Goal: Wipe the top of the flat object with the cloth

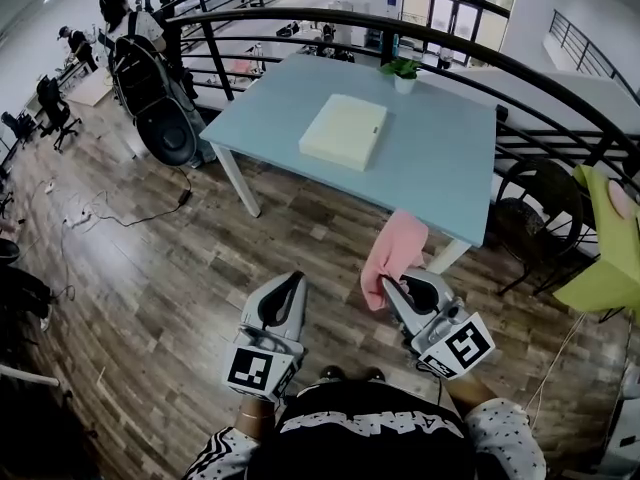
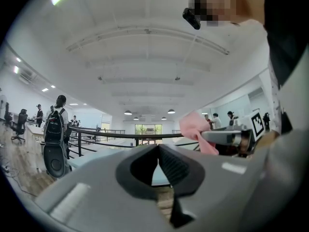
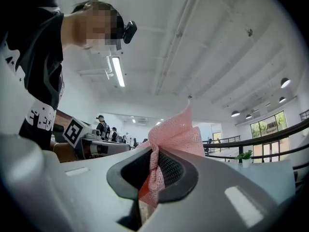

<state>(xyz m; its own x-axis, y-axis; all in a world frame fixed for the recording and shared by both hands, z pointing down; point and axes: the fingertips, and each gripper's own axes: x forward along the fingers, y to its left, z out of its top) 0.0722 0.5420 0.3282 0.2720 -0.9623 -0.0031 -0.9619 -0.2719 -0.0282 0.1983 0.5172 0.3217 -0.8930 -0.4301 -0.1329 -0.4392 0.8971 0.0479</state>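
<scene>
The cream flat pad (image 1: 344, 130) lies on the light-blue bench (image 1: 440, 168), well in from every edge, with open bench surface all round it. The pink cloth (image 1: 392, 255) hangs just off the bench's near edge. Only the right gripper view lets me confirm the right gripper (image 1: 393, 288) fingers clamped on its mesh. The left gripper (image 1: 296, 279) is over the wooden floor (image 1: 170, 278), fingers closed together, empty. A potted plant (image 1: 403, 72) stands at the far edge, beside the railing (image 1: 300, 16).
</scene>
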